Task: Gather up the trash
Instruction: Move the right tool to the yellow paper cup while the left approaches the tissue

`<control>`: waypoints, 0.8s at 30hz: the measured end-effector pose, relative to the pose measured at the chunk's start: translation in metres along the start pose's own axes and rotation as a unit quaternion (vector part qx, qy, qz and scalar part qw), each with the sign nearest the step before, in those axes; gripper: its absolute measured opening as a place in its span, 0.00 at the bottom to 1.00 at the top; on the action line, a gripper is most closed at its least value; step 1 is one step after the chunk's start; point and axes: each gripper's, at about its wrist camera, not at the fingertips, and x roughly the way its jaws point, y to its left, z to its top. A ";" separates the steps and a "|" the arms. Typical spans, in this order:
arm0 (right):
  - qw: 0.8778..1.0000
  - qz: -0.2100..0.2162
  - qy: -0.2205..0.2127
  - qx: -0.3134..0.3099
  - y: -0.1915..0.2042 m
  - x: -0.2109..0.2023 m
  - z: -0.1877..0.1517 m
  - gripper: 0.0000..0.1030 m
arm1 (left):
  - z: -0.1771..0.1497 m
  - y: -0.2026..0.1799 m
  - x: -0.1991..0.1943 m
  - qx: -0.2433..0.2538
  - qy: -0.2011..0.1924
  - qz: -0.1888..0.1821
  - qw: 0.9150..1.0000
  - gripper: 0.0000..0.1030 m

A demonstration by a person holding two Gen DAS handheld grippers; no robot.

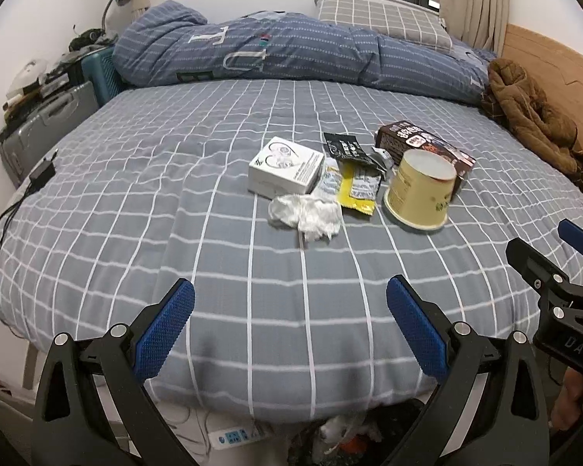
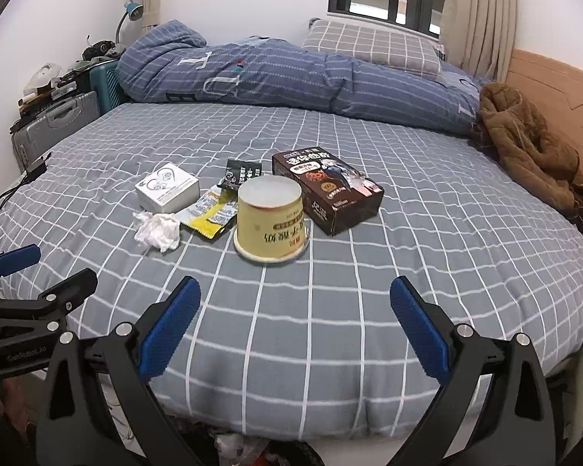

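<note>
A small heap of litter lies mid-bed on a grey bedsheet (image 1: 213, 233) crossed by white grid lines, the fabric lightly rippled. Nearest the viewer sits a crumpled white tissue (image 1: 306, 213), soft and shapeless, touching the front corner of a white cardboard earphone box (image 1: 285, 171), a squat rectangular block with its long side running across the bed, left to right. Beside them lie flat foil sachets: a yellow sachet (image 1: 359, 188) stretched lengthwise toward the foot of the bed, and a glossy black sachet (image 1: 346, 147) behind it. A pale-yellow paper cup (image 2: 270, 219), round and tapered, stands upside down on its wide rim, its printed text inverted. Just behind it rests a dark brown carton (image 2: 326, 190), long axis running diagonally from far-left to near-right. A padded blue duvet (image 1: 291, 54) and a brown jacket (image 1: 532, 116) lie at the far side. The left gripper (image 1: 290, 303) and right gripper (image 2: 294, 303) both hover above the near edge, their textured blue pads spread wide apart, holding nothing.
</note>
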 end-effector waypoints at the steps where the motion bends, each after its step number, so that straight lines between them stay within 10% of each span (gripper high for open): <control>1: 1.000 0.001 0.001 0.001 0.000 0.004 0.002 0.91 | 0.003 0.001 0.003 0.000 0.001 -0.001 1.000 0.94; 24: 1.000 0.023 0.008 -0.015 0.010 0.096 0.058 0.91 | 0.056 0.004 0.089 0.015 0.035 -0.007 0.999 0.93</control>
